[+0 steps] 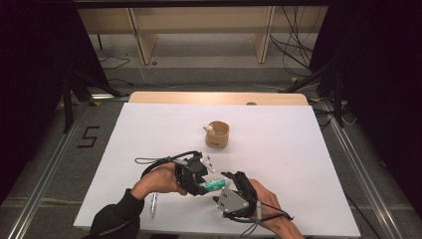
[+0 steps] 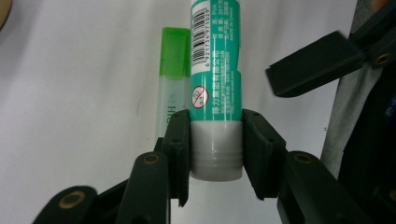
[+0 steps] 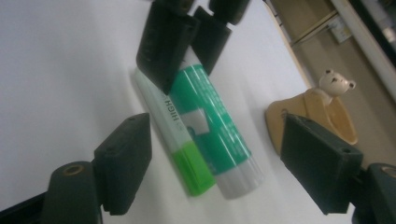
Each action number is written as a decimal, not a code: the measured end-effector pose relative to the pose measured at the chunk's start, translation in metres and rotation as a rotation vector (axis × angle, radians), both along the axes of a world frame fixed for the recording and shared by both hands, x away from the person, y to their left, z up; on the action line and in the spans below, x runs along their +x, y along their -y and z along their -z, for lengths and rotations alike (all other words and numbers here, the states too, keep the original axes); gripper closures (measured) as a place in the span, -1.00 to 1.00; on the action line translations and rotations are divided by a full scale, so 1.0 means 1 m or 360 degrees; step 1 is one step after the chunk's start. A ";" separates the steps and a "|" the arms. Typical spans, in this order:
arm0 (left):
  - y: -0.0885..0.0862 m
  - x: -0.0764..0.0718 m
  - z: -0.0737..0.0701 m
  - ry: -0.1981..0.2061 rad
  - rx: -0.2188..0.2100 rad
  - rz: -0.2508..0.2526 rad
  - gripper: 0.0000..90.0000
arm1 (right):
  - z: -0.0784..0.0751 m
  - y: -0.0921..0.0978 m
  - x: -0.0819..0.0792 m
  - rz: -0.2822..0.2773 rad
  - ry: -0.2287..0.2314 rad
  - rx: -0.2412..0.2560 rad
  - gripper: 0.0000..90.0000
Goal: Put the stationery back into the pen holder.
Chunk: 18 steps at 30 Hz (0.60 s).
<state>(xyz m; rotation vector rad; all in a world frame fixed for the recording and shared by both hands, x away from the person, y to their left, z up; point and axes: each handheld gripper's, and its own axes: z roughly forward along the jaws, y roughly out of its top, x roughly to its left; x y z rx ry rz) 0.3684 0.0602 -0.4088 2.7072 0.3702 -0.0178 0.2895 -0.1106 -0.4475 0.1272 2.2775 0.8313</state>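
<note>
- Two claws meet near the front of the white counter (image 1: 278,149); the left claw (image 2: 215,154) is clamped on the grey end of a green glue stick (image 2: 215,79), whose far end is cut off by the top edge of the left gripper view; the right claw (image 3: 219,163) stands wide, its jaws apart on either side of the stick's other grey end and touching nothing.
- One highlighter with a bright green cap (image 3: 180,140) lies just beside the stick; its lettering is partly hidden by a jaw.
- Beyond the counter: grey floor, cables, a pale wooden shelf; dark at both sides.
- The high view shows a tan bear-headed cup (image 1: 217,134) farther back and a small pen-like thing by the left sleeve, too small to name.
</note>
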 end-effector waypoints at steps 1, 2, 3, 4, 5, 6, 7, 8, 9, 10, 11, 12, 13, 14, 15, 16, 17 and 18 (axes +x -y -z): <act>0.003 0.001 -0.001 0.0000 0.0021 0.0019 0.44 | 0.001 -0.002 -0.002 -0.0006 0.0033 -0.0027 -0.41; 0.004 0.001 -0.002 -0.0008 0.0022 0.0021 0.44 | 0.003 -0.004 -0.003 -0.0006 0.0081 -0.0056 -0.38; 0.005 0.001 -0.003 -0.0009 0.0022 0.0023 0.44 | 0.005 -0.006 -0.005 -0.0002 0.0131 -0.0086 -0.35; 0.006 0.001 -0.003 -0.0014 0.0026 0.0020 0.44 | 0.006 -0.007 -0.007 -0.0018 0.0188 -0.0147 -0.32; 0.007 0.001 -0.003 -0.0021 0.0033 0.0021 0.44 | 0.008 -0.009 -0.008 -0.0027 0.0231 -0.0186 -0.29; 0.007 0.001 -0.003 -0.0021 0.0033 0.0021 0.44 | 0.008 -0.009 -0.008 -0.0027 0.0231 -0.0186 -0.29; 0.008 0.001 -0.004 -0.0024 0.0042 0.0021 0.44 | 0.009 -0.010 -0.009 -0.0030 0.0264 -0.0229 -0.27; 0.009 0.001 -0.004 -0.0021 0.0049 0.0026 0.44 | 0.009 -0.010 -0.009 -0.0057 0.0308 -0.0299 -0.25; 0.009 0.001 -0.004 -0.0030 0.0049 0.0016 0.44 | 0.015 -0.015 -0.013 -0.0010 0.0346 -0.0299 -0.17; 0.010 0.001 -0.004 -0.0036 0.0052 0.0018 0.44 | 0.015 -0.015 -0.013 -0.0010 0.0346 -0.0299 -0.17; 0.010 0.001 -0.004 -0.0041 0.0059 0.0019 0.44 | 0.017 -0.017 -0.015 -0.0009 0.0388 -0.0344 -0.13; 0.010 0.001 -0.003 -0.0048 0.0056 0.0007 0.44 | 0.017 -0.017 -0.015 -0.0009 0.0388 -0.0344 -0.13; 0.011 0.001 -0.003 -0.0054 0.0059 0.0007 0.44 | 0.018 -0.018 -0.016 -0.0012 0.0399 -0.0355 -0.08; 0.011 0.001 -0.002 -0.0064 0.0065 0.0009 0.44 | 0.018 -0.020 -0.017 -0.0030 0.0463 -0.0393 -0.03; 0.010 0.001 -0.001 -0.0066 0.0061 0.0001 0.44 | 0.019 -0.021 -0.018 -0.0025 0.0484 -0.0403 0.00; 0.010 0.000 -0.001 -0.0071 0.0054 -0.0004 0.44 | 0.019 -0.021 -0.018 -0.0033 0.0500 -0.0432 0.02; 0.009 0.001 0.000 -0.0078 0.0047 -0.0002 0.44 | 0.020 -0.022 -0.019 -0.0036 0.0511 -0.0457 0.04; 0.009 0.000 0.001 -0.0078 0.0041 0.0000 0.44 | 0.021 -0.023 -0.019 -0.0044 0.0525 -0.0478 0.06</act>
